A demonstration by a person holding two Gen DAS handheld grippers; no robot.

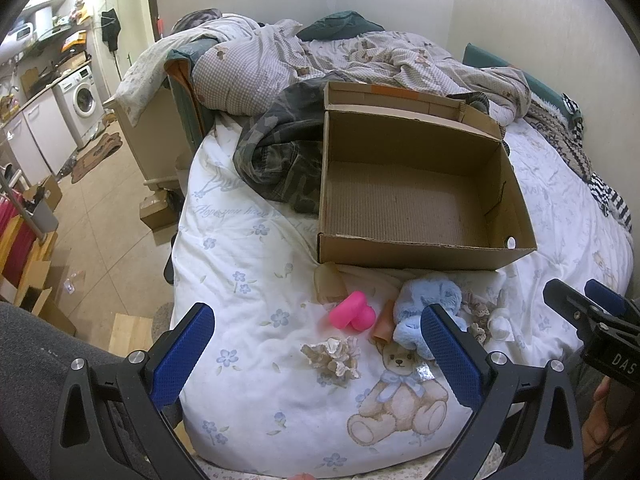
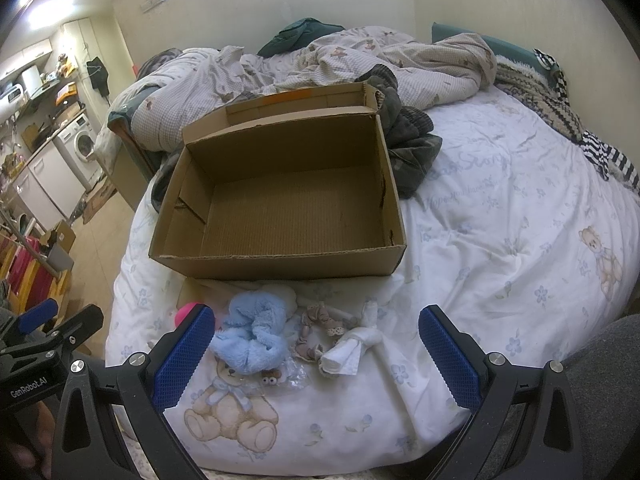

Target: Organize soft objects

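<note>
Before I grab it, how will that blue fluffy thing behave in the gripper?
The blue fluffy thing looks like bunched plush fabric, so it will probably squash and droop, not hold shape. It likely weighs little for its bulk. Its loose folds may trail and could snag the lace piece lying close beside it.

We are reading "GenRobot.AI" on the left gripper [image 2: 60,320], "DAS" on the right gripper [image 1: 588,300], and partly legible script, "Hope you have", on the bedspread [image 1: 240,240].
</note>
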